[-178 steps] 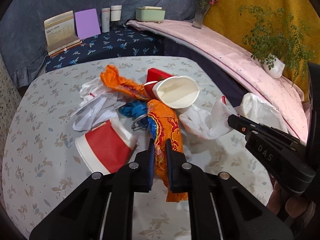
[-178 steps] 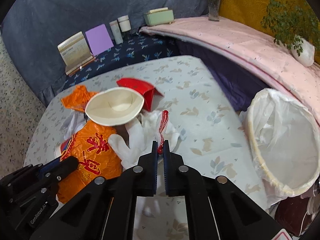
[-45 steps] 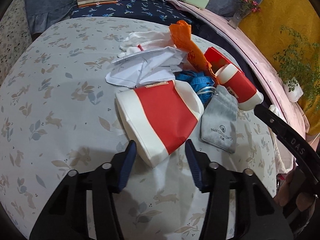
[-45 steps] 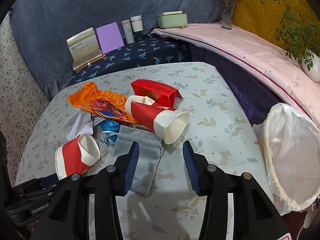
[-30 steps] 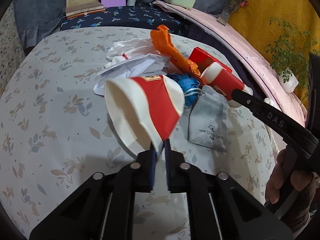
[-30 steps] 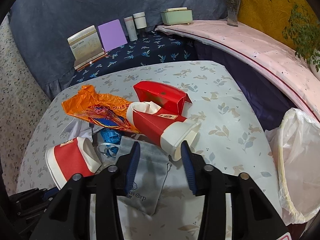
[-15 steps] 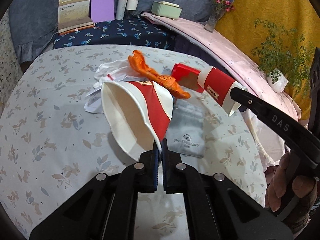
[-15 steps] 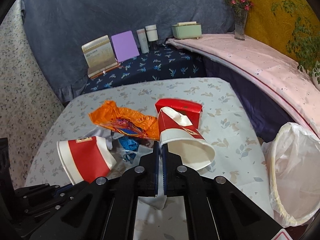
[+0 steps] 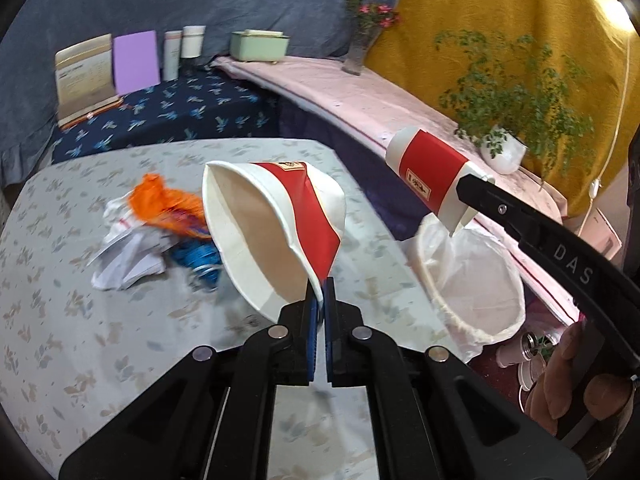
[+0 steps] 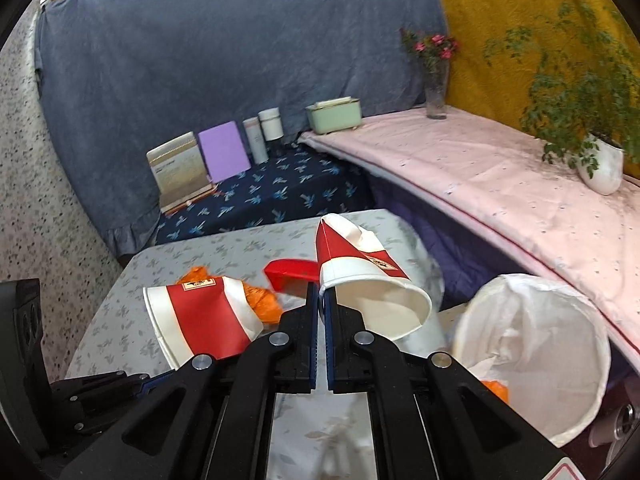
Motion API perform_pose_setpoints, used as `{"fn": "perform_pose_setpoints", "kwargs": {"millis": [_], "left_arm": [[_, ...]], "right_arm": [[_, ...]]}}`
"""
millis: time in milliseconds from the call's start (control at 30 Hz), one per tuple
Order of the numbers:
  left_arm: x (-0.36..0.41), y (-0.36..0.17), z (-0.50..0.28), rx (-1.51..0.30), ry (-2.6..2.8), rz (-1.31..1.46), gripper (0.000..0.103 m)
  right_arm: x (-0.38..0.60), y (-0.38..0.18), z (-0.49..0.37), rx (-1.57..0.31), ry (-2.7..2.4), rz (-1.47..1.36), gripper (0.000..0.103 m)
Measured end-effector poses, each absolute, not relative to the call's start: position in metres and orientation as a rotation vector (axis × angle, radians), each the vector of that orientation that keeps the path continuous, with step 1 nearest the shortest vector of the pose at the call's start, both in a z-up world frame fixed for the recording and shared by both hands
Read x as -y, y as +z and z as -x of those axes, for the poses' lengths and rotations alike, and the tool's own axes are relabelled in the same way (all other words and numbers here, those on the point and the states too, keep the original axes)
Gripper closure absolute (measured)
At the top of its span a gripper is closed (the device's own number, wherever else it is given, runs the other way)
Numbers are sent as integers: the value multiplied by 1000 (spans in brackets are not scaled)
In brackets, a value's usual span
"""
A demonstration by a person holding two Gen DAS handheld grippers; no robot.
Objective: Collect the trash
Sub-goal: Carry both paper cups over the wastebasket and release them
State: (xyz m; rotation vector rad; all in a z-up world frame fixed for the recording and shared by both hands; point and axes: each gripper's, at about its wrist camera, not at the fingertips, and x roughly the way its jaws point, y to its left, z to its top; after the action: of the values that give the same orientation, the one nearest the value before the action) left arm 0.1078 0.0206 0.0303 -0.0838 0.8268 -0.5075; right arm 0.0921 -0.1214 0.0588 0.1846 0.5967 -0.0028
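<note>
My left gripper (image 9: 319, 294) is shut on the rim of a crushed red-and-white paper cup (image 9: 276, 232), held up over the flowered table (image 9: 80, 340). My right gripper (image 10: 321, 300) is shut on the rim of a second red-and-white cup (image 10: 368, 284), its mouth tilted down to the right. In the left wrist view that second cup (image 9: 432, 176) hangs above the near rim of the white-lined trash bin (image 9: 500, 320), with the right gripper (image 9: 466, 196) behind it. The bin (image 10: 592, 360) holds white and orange scraps.
An orange bag (image 9: 168, 204), white paper (image 9: 124, 256) and a blue tape (image 9: 196, 256) lie on the table, with a red box (image 10: 292, 270) farther back. Books, bottles, a green box and plants line the ledges behind. A hand (image 9: 572, 384) grips the right tool.
The right gripper closed on its cup. Both grippers then rose with their cups and swung right toward the bin, leaving the grey pouch and other litter on the table.
</note>
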Motion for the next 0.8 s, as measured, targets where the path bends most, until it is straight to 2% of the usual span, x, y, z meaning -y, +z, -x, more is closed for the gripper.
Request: {"fn": "perform_pose_setpoints", "kwargs": {"millis": [367,800], "left_arm": [[73,50,-93,-785,-650,3,101],[144,38,-87,-808,-780,-45,100]], "right_arm": [[202,68,-54,-552,-167,-241,100],[270,40,-20,-585,-290,-312,100]]}}
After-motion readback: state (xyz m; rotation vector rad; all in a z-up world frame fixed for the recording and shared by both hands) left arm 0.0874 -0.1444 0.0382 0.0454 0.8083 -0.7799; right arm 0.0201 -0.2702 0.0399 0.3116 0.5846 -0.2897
